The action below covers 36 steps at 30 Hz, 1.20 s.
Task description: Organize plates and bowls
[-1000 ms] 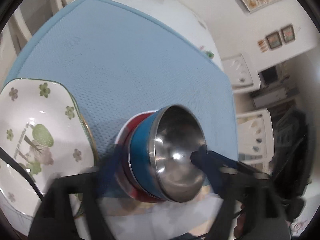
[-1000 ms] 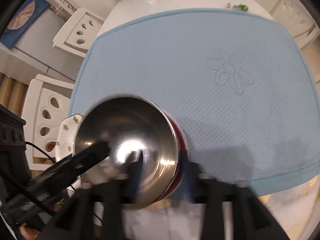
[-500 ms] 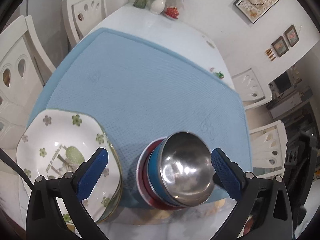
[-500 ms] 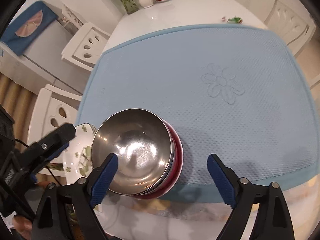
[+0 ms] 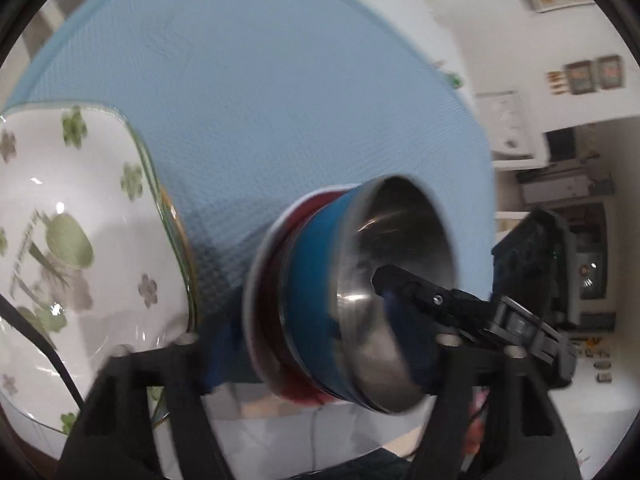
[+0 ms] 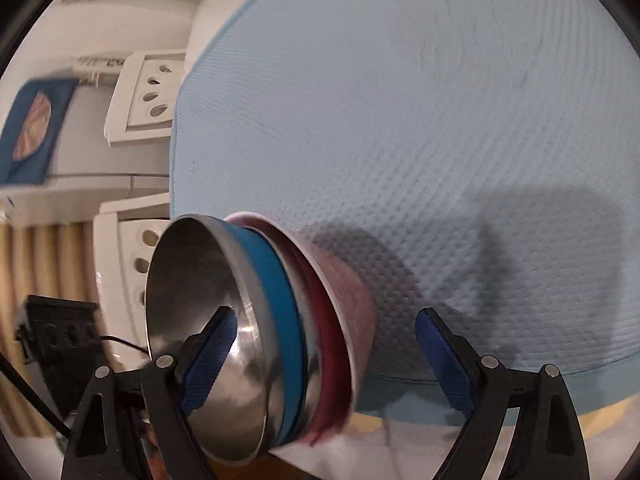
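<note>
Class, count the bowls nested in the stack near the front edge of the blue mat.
3: a steel bowl innermost, a blue bowl around it, a red bowl outermost. Blur could hide another between them.

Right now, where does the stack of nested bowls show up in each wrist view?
Left wrist: the bowl stack sits lower centre-right, between the left gripper's fingers, right of the flowered plate.
Right wrist: the bowl stack is lower left, its steel rim over the near finger.
Shared landmark: the blue mat under the stack.
</note>
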Tool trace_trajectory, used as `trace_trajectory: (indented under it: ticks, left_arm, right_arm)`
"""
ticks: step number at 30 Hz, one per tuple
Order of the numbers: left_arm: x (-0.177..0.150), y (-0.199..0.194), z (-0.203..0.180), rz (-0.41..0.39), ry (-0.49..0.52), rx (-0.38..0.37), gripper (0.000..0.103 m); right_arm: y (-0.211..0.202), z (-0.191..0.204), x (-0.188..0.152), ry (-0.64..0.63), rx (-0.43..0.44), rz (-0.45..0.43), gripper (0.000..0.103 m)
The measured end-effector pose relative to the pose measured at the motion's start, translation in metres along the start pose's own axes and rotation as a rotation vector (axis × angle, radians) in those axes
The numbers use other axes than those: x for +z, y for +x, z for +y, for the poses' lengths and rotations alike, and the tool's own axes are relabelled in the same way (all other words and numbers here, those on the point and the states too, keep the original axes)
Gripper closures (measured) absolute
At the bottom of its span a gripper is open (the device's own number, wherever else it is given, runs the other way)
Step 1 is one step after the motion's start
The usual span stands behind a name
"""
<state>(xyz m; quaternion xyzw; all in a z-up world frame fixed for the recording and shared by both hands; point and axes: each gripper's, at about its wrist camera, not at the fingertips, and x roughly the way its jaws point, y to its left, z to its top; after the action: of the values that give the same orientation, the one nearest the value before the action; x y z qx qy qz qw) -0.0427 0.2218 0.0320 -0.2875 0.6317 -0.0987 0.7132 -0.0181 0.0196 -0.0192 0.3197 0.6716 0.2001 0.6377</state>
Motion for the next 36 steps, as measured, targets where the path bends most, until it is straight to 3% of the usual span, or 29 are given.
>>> trace_trajectory:
  ticks: [1, 5, 8, 13, 20, 23, 36]
  left_arm:
    - [0.001, 0.006, 0.005, 0.012, -0.023, 0.021, 0.063]
    - [0.000, 0.002, 0.019, -0.004, -0.082, -0.032, 0.070]
    - [-0.004, -0.002, 0.017, -0.014, -0.061, -0.019, 0.071]
    - [-0.010, -0.020, 0.008, -0.053, -0.041, -0.001, 0.071]
    - [-0.015, -0.079, 0.018, -0.174, -0.008, 0.071, 0.071]
    - [-0.017, -0.096, 0.031, -0.198, -0.010, 0.081, 0.071]
    - [-0.026, -0.152, 0.120, -0.244, -0.121, 0.153, 0.071]
  right_arm:
    - [0.005, -0.003, 0.000, 0.016, -0.012, 0.010, 0.036]
    - [0.000, -0.008, 0.000, 0.020, 0.013, -0.032, 0.041]
    - [-0.007, -0.007, -0.002, 0.021, 0.007, -0.048, 0.046]
    - [-0.019, 0.029, -0.008, -0.104, -0.091, -0.090, 0.048]
    - [-0.016, 0.081, -0.024, -0.261, -0.084, -0.085, 0.048]
    - [-0.007, 0.103, -0.029, -0.305, -0.098, -0.101, 0.048]
    - [0.070, 0.174, -0.045, -0.377, -0.094, -0.010, 0.048]
